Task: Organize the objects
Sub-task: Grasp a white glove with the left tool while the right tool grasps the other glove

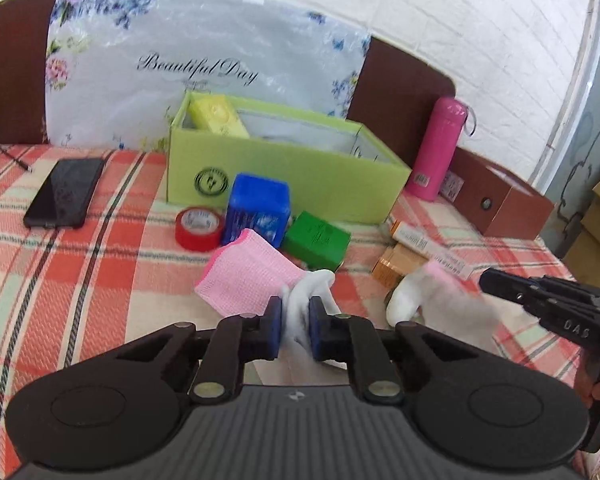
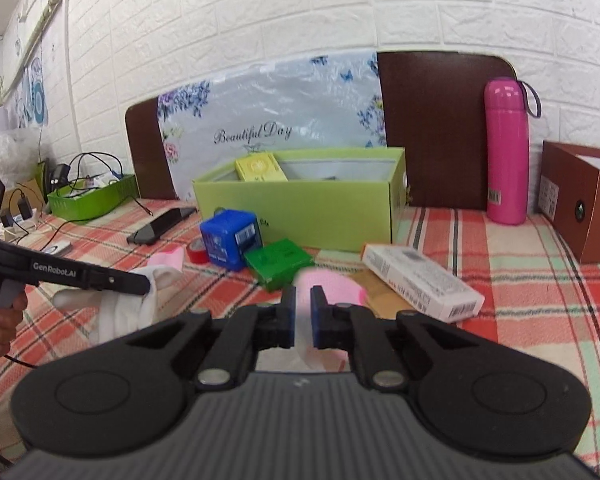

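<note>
My left gripper (image 1: pixel 295 307) is shut on a pink-and-white sock (image 1: pixel 248 276), held just above the plaid cloth. My right gripper (image 2: pixel 302 297) is shut on a second pink-and-white sock (image 2: pixel 332 286); in the left wrist view that sock (image 1: pixel 424 298) hangs blurred at the right gripper's tip (image 1: pixel 485 282). The left gripper (image 2: pixel 144 285) with its sock (image 2: pixel 132 308) shows at the left of the right wrist view. An open light-green box (image 1: pixel 292 172) stands behind, with a yellow pack (image 1: pixel 218 116) inside.
In front of the box lie a red tape roll (image 1: pixel 199 227), a blue pack (image 1: pixel 258 208), a green box (image 1: pixel 317 240), a white carton (image 2: pixel 420 280) and an orange box (image 1: pixel 392 266). A phone (image 1: pixel 66 192) lies left. A pink flask (image 1: pixel 436 148) and brown box (image 1: pixel 500 196) stand right.
</note>
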Demonstrator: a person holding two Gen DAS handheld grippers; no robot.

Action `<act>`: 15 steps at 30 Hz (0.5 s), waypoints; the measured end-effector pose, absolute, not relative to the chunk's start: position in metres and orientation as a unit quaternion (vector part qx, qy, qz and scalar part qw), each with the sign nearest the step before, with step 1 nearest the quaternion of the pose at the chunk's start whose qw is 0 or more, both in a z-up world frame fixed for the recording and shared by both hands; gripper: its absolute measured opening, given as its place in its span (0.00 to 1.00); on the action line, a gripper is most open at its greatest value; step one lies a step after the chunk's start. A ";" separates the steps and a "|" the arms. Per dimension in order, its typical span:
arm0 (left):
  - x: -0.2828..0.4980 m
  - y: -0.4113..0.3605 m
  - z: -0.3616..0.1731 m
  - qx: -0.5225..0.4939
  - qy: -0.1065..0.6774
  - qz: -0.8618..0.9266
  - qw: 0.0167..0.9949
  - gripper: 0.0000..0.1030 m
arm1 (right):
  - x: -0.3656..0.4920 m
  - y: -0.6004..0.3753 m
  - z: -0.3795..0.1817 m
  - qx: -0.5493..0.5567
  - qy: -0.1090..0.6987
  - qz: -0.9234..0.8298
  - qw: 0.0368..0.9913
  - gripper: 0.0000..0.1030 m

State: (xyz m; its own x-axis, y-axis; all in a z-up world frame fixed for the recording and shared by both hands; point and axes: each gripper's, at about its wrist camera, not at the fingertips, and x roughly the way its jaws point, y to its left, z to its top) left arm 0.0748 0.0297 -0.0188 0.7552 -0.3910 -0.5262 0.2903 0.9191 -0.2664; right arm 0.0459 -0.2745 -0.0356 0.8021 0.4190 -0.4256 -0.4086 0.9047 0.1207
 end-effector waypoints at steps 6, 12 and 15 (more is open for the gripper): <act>0.070 0.025 -0.015 -0.082 0.294 -0.192 0.933 0.13 | 0.052 -0.265 -0.067 -0.033 0.278 0.179 0.943 0.55; 0.070 0.026 -0.020 -0.085 0.304 -0.191 0.930 0.13 | 0.060 -0.265 -0.090 -0.024 0.322 0.190 0.927 0.13; 0.071 0.027 -0.016 -0.087 0.300 -0.193 0.930 0.13 | 0.057 -0.271 -0.078 -0.004 0.305 0.198 0.931 0.07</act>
